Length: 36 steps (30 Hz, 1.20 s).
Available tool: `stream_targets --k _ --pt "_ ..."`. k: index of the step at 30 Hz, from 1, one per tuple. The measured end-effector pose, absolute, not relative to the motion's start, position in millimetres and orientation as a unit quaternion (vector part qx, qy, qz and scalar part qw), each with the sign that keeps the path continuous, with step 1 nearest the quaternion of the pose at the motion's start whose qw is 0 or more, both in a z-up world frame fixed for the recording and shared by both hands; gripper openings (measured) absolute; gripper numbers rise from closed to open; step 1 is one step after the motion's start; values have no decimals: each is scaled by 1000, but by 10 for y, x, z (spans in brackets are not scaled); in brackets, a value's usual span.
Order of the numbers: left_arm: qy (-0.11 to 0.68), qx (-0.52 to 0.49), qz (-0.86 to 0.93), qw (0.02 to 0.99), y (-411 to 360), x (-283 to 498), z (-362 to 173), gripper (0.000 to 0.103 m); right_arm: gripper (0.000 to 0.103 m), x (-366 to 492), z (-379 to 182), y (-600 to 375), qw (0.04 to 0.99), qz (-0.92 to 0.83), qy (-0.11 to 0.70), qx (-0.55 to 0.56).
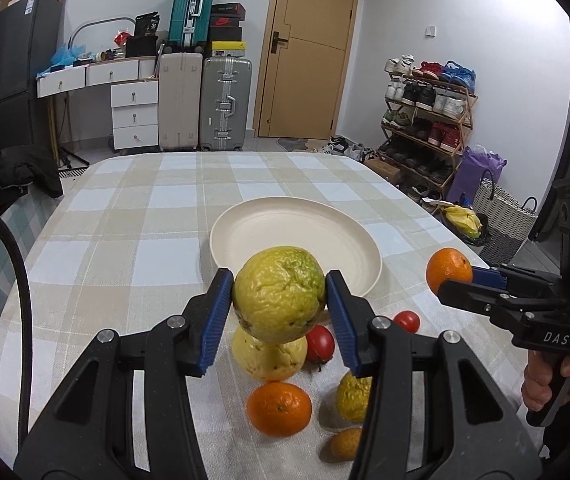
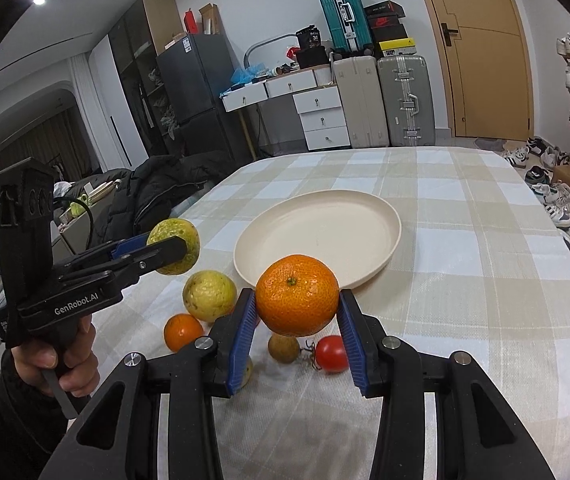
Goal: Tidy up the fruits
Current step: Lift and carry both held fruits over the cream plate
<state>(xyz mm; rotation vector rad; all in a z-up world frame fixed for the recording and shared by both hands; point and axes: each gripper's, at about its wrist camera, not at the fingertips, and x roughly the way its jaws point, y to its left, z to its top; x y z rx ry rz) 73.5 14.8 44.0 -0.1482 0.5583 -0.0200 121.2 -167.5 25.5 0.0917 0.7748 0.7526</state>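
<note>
My left gripper (image 1: 279, 294) is shut on a yellow-green wrinkled fruit (image 1: 279, 294) and holds it above the table, just short of the cream plate (image 1: 345, 276). My right gripper (image 2: 297, 306) is shut on an orange (image 2: 297, 300), also lifted near the plate (image 2: 381, 260). In the left wrist view the right gripper's orange (image 1: 449, 270) shows at right; in the right wrist view the left gripper's fruit (image 2: 175, 246) shows at left. On the cloth lie a second yellow fruit (image 1: 271, 356), an orange (image 1: 279, 408), two tomatoes (image 1: 321, 344) (image 1: 407, 320) and smaller yellow fruits (image 1: 351, 396).
The table has a checked cloth (image 1: 125, 240). A black jacket (image 1: 5, 176) lies off its left edge. Suitcases (image 1: 205, 104), drawers and a door stand at the back; a shoe rack (image 1: 425, 120) and a basket (image 1: 501, 216) are at right.
</note>
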Motion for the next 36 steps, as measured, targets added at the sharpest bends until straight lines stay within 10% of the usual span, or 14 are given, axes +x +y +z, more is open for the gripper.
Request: stream_targets --k 36 --pt "339 -53 11 939 19 1813 95 45 42 1960 -121 -1293 848 321 421 12"
